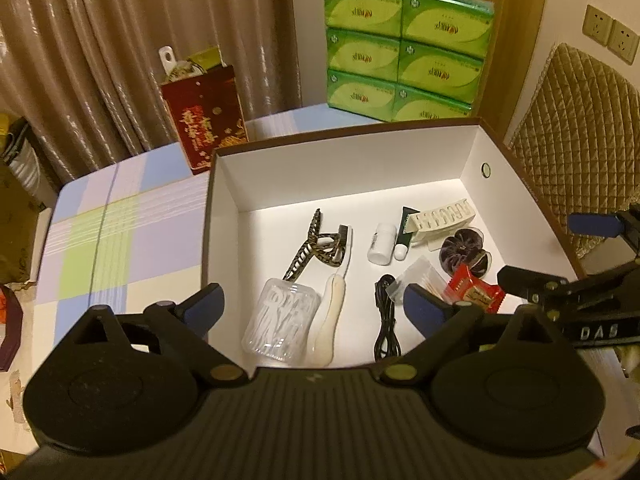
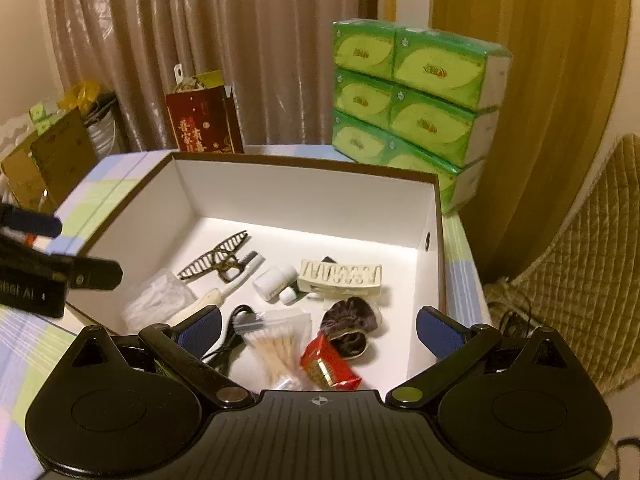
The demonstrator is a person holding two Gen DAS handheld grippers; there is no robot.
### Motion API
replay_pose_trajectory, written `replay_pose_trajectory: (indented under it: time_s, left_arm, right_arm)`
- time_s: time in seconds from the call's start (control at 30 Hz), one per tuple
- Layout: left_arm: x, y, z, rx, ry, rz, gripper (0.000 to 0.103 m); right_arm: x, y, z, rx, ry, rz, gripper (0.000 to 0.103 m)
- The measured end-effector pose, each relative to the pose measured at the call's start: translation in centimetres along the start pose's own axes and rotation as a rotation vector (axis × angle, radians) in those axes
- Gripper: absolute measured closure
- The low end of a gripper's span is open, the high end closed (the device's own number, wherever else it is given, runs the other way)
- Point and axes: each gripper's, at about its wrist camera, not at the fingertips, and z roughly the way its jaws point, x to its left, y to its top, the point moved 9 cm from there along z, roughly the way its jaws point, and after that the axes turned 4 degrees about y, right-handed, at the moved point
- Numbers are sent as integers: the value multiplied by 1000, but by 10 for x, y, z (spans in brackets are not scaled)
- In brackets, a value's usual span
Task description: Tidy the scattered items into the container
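A white-walled box (image 1: 320, 168) (image 2: 304, 200) with a brown rim stands on the table. Inside lie a clear jar of floss picks (image 1: 280, 324), a cream toothbrush (image 1: 330, 320), a tortoiseshell hair claw (image 1: 316, 248), a white bottle (image 1: 382, 242), a cream hair claw (image 2: 340, 276), a dark scrunchie (image 2: 348, 320), a red snack packet (image 2: 328, 368), a bag of cotton swabs (image 2: 276, 344) and a black cable (image 1: 386, 320). My left gripper (image 1: 314, 300) hovers open above the box's near left side, holding nothing. My right gripper (image 2: 318, 324) is open and empty over the near right side.
A stack of green tissue packs (image 1: 404, 52) and a red gift bag (image 1: 204, 120) stand behind the box. The checked tablecloth (image 1: 120, 232) spreads to the left. A quilted chair back (image 1: 580, 140) is close on the right, and cardboard boxes (image 2: 52, 160) sit beyond the table's left edge.
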Motion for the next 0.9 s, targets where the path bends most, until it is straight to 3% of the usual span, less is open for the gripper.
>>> replay_pose_trajectory:
  time_s: [0.4,0.9]
  left_arm:
    - [3,-27,-46,-41,72,-36,1]
    - [8,-50,-84,-75,21,-28,1]
  right_arm:
    - [14,-12,-28,-4,1,12,2]
    - [48,-30,-64,-28,-38,35,2]
